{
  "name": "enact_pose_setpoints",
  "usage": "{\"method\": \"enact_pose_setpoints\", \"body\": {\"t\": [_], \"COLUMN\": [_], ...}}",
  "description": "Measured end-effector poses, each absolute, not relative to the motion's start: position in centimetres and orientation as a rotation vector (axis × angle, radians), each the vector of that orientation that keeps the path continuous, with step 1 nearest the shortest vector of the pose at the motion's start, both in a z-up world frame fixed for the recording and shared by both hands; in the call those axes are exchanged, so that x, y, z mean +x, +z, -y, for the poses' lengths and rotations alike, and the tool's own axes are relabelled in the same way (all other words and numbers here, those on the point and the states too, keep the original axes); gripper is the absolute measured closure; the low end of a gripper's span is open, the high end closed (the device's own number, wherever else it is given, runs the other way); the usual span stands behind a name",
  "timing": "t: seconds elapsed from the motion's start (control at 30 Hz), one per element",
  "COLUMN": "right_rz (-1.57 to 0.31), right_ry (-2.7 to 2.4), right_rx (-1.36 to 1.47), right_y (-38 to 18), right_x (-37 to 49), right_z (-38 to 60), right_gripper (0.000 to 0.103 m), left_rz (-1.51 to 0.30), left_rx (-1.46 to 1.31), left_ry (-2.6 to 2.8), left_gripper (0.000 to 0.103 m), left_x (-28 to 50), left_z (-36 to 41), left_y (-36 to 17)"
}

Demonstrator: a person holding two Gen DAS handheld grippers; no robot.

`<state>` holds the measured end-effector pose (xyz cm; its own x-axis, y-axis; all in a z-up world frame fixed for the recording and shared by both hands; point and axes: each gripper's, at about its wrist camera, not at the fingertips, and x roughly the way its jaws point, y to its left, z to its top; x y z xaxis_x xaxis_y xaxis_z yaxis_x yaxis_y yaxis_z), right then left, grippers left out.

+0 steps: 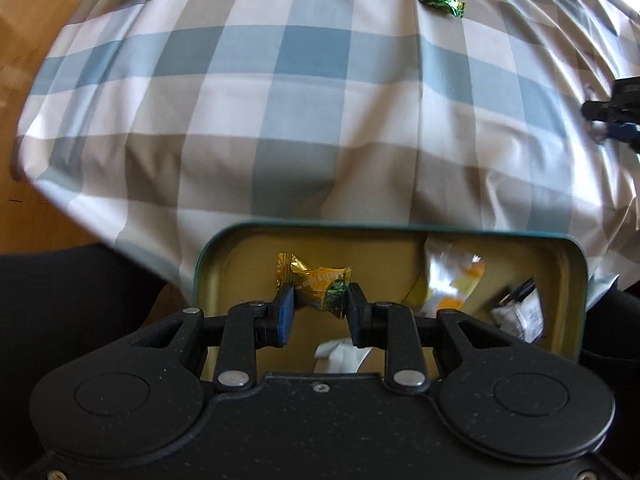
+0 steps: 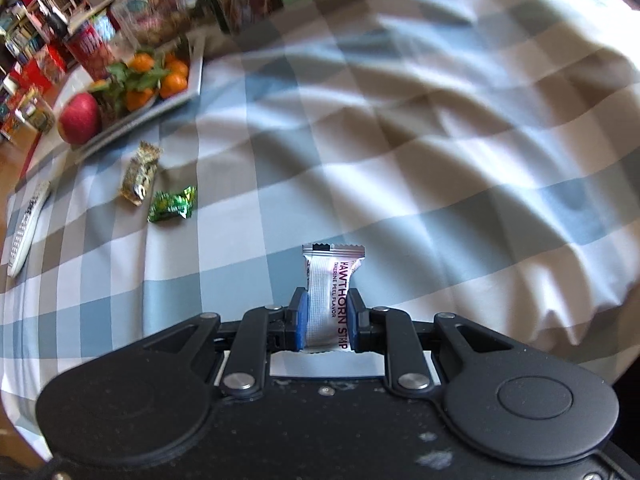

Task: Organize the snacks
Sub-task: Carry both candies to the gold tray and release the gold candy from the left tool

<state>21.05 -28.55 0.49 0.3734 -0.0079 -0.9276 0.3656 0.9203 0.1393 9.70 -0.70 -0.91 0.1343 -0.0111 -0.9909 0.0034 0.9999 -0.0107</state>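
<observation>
Two views, differing: open tin only in left view, holding clear-wrapped sweets and grey packet; fruit tray with oranges and apple only in right. Left gripper narrowly parted, clamped on yellow candy above tin. Right gripper clenched on white hawthorn strip above checked cloth. Green candy and gold candy lying on cloth.

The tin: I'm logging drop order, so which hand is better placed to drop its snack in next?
Left. The left gripper holds its yellow candy directly over the open tin; the right gripper holds its hawthorn strip over bare tablecloth.
</observation>
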Motion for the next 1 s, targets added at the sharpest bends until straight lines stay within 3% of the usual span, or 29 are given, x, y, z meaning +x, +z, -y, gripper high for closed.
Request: {"method": "enact_pose_setpoints", "body": {"t": [0.6, 1.0], "right_rz": [-1.150, -1.187], "right_ry": [-0.116, -0.050], "right_rx": [0.478, 0.459], "right_y": [3.4, 3.8], "right_x": [7.4, 3.6], "right_z": [23.8, 21.1], "right_gripper": [0.082, 0.082], "left_rz": [-1.412, -1.410], "left_rx": [-0.047, -0.074], "left_ry": [-0.013, 0.011], "left_gripper": [0.068, 0.068], "left_x": [5.2, 4.5], "left_z": [-0.5, -1.8], "left_y": [-1.1, -1.2]}}
